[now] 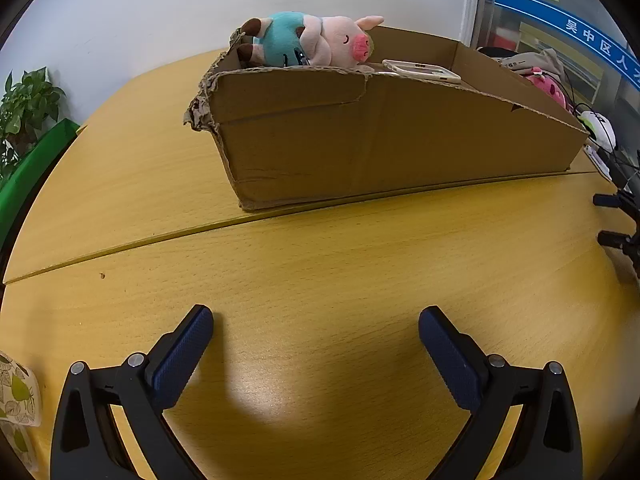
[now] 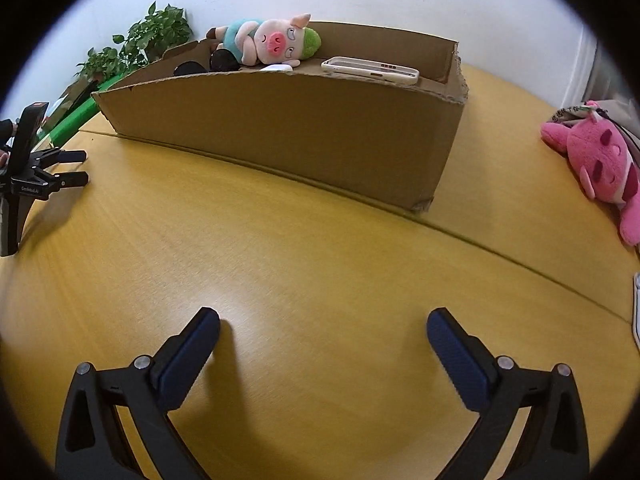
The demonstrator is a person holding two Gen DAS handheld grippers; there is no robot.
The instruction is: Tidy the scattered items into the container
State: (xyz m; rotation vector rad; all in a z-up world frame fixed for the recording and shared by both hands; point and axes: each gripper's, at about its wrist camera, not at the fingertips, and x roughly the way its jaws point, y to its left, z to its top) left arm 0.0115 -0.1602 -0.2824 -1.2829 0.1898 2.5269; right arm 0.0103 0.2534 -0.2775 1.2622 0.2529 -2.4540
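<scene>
In the left wrist view, the left gripper (image 1: 316, 324) is held wide apart, gripping nothing, over the wooden table (image 1: 320, 264); the cardboard box (image 1: 380, 136) (pig plush (image 1: 320, 40) and phone case (image 1: 422, 71) inside) is seen well ahead.

In the right wrist view, the right gripper (image 2: 323, 326) is likewise spread wide; a pink plush (image 2: 600, 164) is seen lying on the table, right of the box.

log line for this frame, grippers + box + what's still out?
left gripper open, empty | right gripper open, empty | cardboard box: pig plush, phone | pink plush outside

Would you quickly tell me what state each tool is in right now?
Left tool: open, holding nothing.
Right tool: open, holding nothing.
</scene>
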